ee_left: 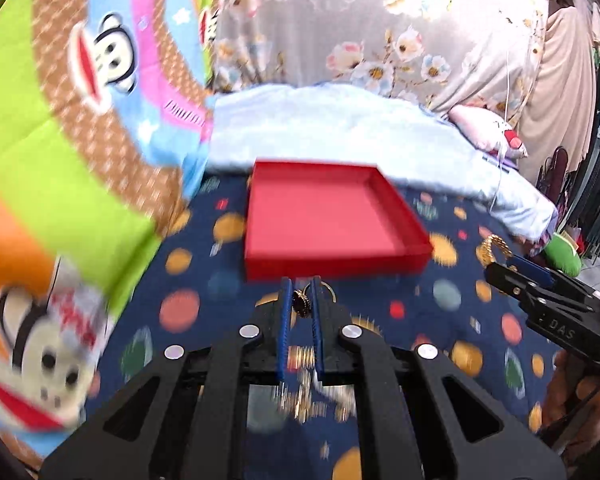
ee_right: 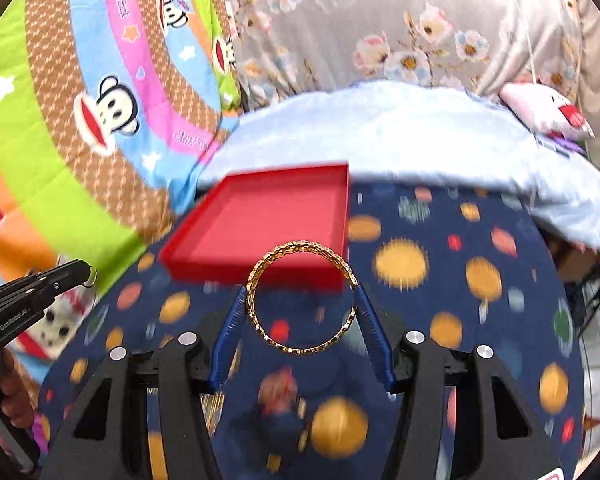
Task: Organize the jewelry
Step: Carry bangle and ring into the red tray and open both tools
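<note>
A shallow red tray (ee_left: 328,220) lies empty on the dark blue dotted cloth; it also shows in the right wrist view (ee_right: 268,220). My left gripper (ee_left: 301,300) is shut on a small ring with a dark round top (ee_left: 301,303), just in front of the tray's near wall. My right gripper (ee_right: 302,300) is shut on a gold bangle (ee_right: 302,299), held above the cloth in front of the tray's near right corner. The right gripper shows in the left wrist view (ee_left: 512,264) with the bangle (ee_left: 494,246). The left gripper shows in the right wrist view (ee_right: 80,270).
A colourful cartoon-monkey quilt (ee_left: 60,160) lies to the left. A pale blue blanket (ee_left: 340,128) is bunched behind the tray. A floral curtain (ee_left: 360,20) hangs behind. Some blurred jewelry pieces (ee_left: 312,396) lie on the cloth under my left gripper.
</note>
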